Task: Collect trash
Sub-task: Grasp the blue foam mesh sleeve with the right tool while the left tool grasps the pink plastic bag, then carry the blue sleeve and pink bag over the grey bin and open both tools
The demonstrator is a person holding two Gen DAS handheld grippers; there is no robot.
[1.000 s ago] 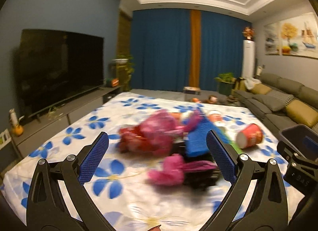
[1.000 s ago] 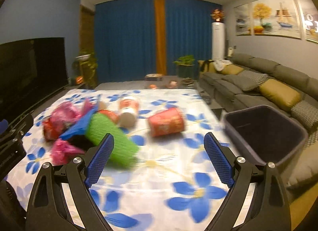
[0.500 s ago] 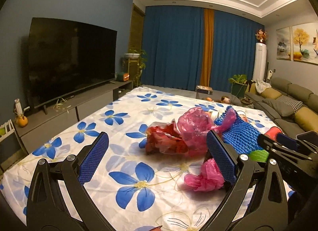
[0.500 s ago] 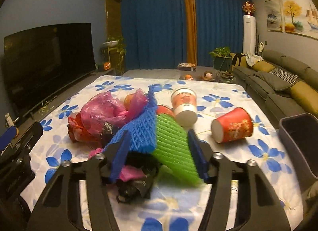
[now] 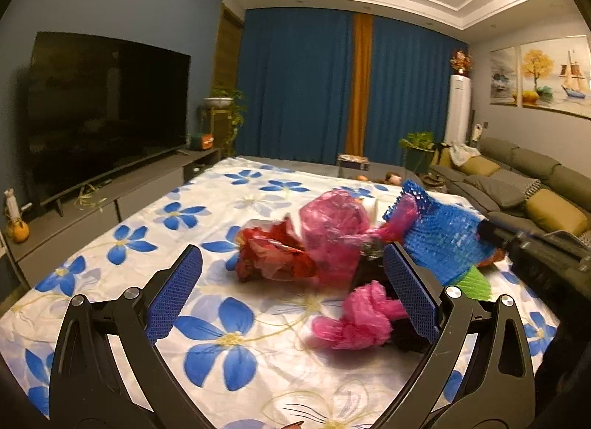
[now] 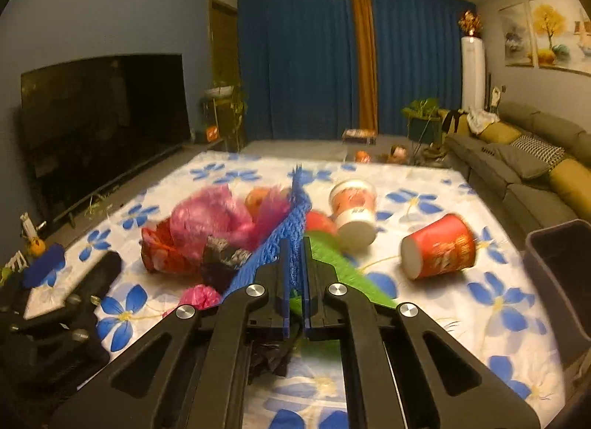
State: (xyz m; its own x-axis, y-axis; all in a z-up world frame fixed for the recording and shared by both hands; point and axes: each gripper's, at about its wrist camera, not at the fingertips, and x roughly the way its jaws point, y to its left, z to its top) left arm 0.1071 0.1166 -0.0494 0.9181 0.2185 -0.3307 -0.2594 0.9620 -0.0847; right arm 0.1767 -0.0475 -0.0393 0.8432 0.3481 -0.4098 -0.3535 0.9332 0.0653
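A trash pile lies on the flowered bedspread (image 5: 207, 322): a big pink plastic bag (image 5: 332, 222), a red wrapper (image 5: 273, 255), a small pink bag (image 5: 354, 322) and a blue foam net (image 6: 291, 222) over a green foam net (image 6: 332, 255). My right gripper (image 6: 294, 244) is closing tight, and its pads press on the blue net's edge. In the left wrist view it shows at the right (image 5: 535, 248), holding the blue net (image 5: 439, 240). My left gripper (image 5: 291, 255) stands open just short of the red wrapper, nothing between its fingers.
A white-and-red cup (image 6: 354, 207) and a red cup (image 6: 439, 248) lie on their sides to the right of the pile. A dark bin (image 6: 561, 270) stands at the bed's right edge. A TV (image 5: 103, 104) lines the left wall, a sofa (image 5: 535, 192) the right.
The right gripper's jaws went from wide open to shut on the blue net as it moved in on the pile. The left gripper stayed open and drew a little nearer to the pile.
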